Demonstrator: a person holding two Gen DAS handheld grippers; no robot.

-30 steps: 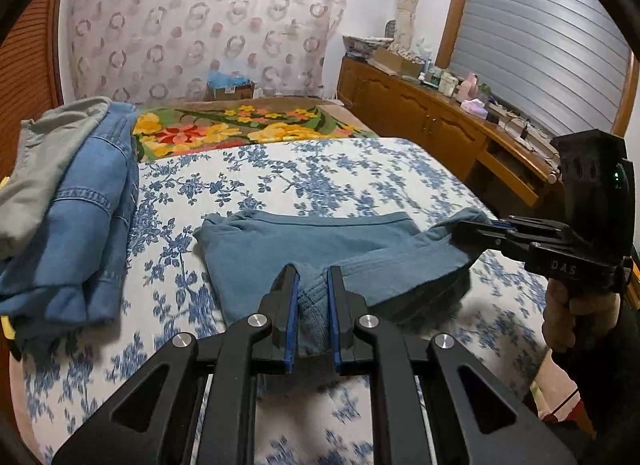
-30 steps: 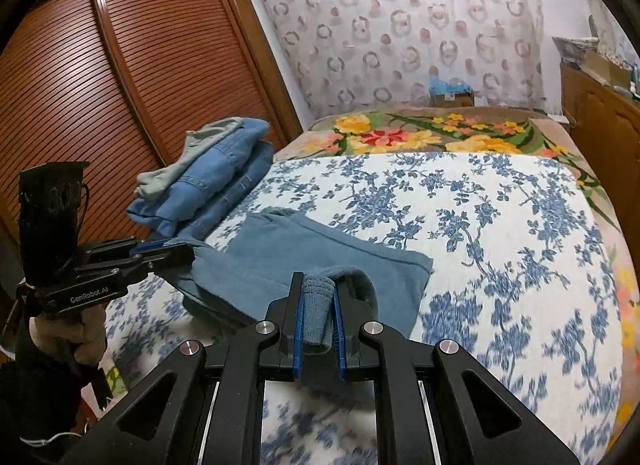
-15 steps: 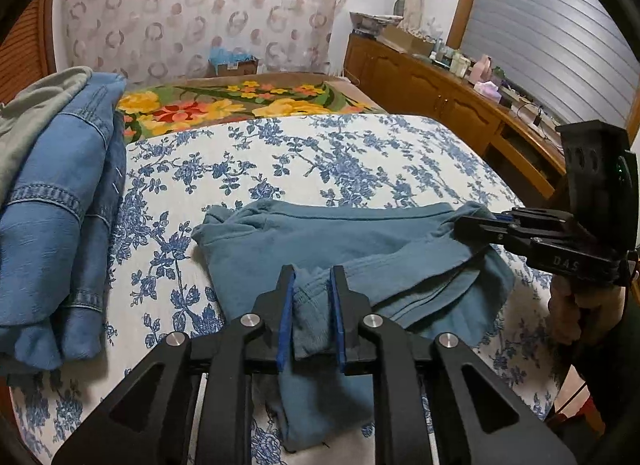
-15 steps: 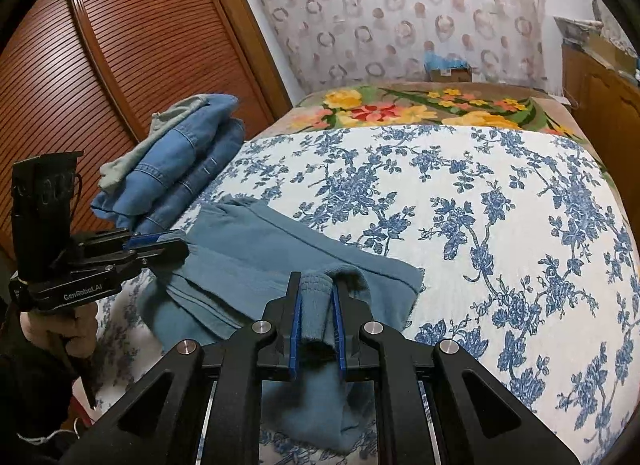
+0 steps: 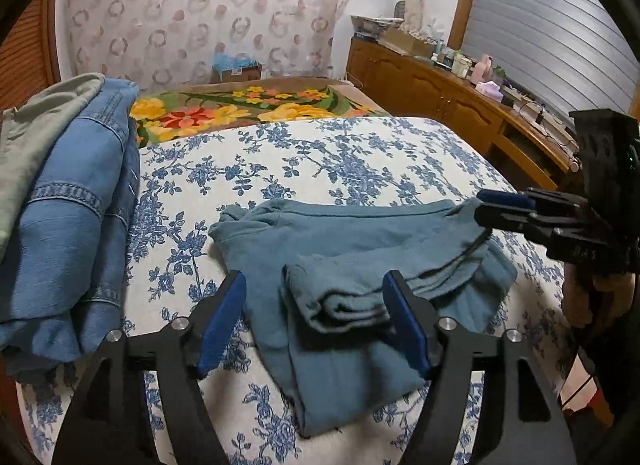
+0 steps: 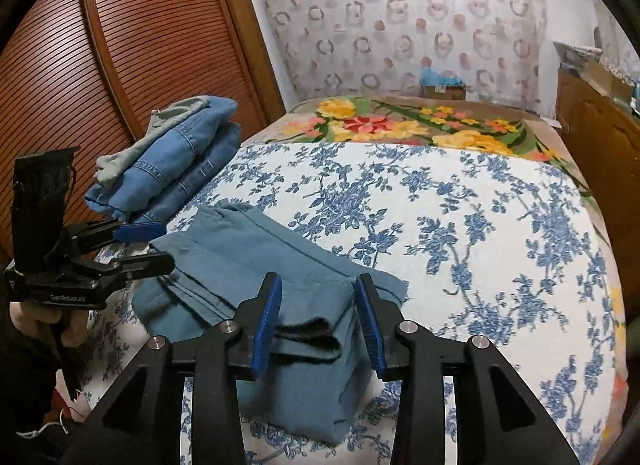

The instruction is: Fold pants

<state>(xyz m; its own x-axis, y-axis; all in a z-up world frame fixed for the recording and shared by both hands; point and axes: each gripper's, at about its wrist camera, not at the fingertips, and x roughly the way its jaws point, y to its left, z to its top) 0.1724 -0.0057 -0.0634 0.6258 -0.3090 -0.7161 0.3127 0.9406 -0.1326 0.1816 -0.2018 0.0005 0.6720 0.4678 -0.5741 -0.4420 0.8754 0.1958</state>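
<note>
The blue pants (image 5: 360, 265) are seen lying doubled over on the floral bedspread (image 5: 320, 161), near the front edge of the bed, with the folded-over layer resting on top of the lower one. The left gripper (image 5: 316, 319) is spread wide, its jaws having just been opening; the folded cloth edge lies between the blue pads (image 5: 222, 321) but is not pressed by them. The same is shown on the other side: the right gripper (image 6: 318, 323) has just been opened as well, and the thick folded edge sits loose in the gap, touched by neither pad as far as can be told.

So the fold in hand is judged to be laid down and let go. What is left cannot be settled for certain: the bundle looks compact but a little uneven, with one corner bunched at the far left, so a smoothing pass or one more fold may be called for. Just beside, to the left, a stack of folded jeans (image 5: 76, 201) is waiting, where the finished pants are probably to be placed.
</note>
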